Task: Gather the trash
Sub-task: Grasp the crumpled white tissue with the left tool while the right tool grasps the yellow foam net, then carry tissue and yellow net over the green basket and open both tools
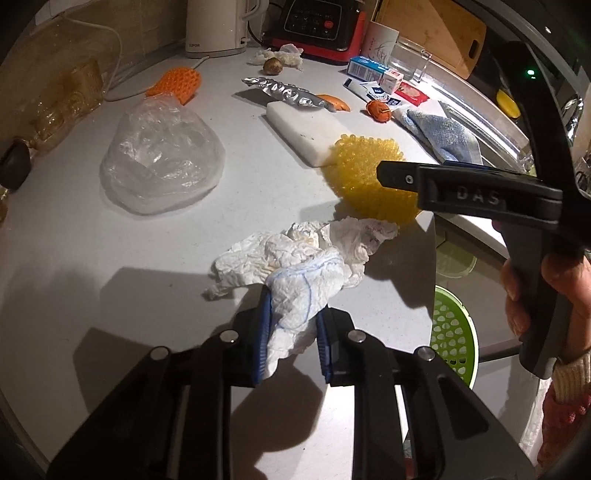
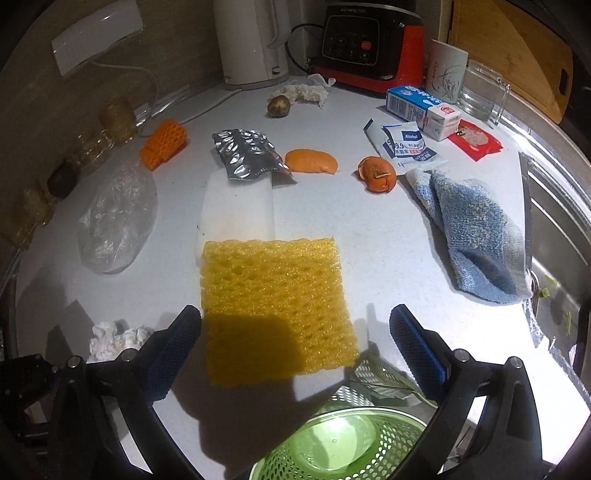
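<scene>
At 6 o'clock on the worktop (image 1: 74, 258), left tongs (image 1: 291, 325) pinch a crumpled tissue (image 1: 295, 266); right tongs (image 2: 295, 347) hang spread over yellow foam netting (image 2: 273, 295). Green basket (image 2: 343, 443) waits below the edge; plastic bag (image 1: 162, 162), foil (image 2: 247, 155) and peel (image 2: 312, 161) remain, so collection seems barely begun

"supor" on kettle (image 1: 216, 26), "das" on right gripper (image 1: 391, 177), "alcohol" and "99.9%" on wipe sachet (image 2: 406, 146)

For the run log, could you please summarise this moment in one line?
left gripper: shut on crumpled tissue | right gripper: open over yellow foam net | green basket: below
</scene>
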A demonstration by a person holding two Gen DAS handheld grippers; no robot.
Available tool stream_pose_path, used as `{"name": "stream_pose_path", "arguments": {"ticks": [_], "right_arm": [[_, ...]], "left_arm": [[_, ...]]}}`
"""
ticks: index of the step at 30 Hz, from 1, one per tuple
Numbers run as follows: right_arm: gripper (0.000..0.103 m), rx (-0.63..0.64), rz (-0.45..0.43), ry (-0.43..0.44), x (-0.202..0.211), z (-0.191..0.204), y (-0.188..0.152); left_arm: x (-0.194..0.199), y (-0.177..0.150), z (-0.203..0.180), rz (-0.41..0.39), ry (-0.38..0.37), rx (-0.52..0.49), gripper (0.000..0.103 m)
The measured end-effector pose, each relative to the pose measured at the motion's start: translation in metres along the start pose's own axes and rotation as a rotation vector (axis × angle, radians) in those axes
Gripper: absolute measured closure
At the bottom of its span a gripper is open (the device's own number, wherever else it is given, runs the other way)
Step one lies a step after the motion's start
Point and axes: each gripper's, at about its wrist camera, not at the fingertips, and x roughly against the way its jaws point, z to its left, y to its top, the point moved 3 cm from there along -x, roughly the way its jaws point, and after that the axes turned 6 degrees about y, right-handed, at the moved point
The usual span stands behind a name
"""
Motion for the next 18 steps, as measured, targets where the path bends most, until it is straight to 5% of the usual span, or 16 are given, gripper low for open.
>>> {"name": "stream_pose_path", "arguments": {"ticks": [3, 13, 18], "right_arm": [[0.008, -0.007, 0.019, -0.001, -0.011, 0.002, 0.003], [0.07, 0.018, 0.007, 0.003, -0.006, 0.007, -0.006], [0.084, 0.013, -0.002, 0.025, 0.021, 0.003, -0.019]], "left_arm": [[0.003, 0.002, 0.003, -0.012, -0.01, 0.007, 0.082], [0.016, 0.003, 0.01, -0.036, -0.071, 0.018, 0.082], [0.029, 0.003, -0.004, -0.036, -0.11, -0.025, 0.082]]}}
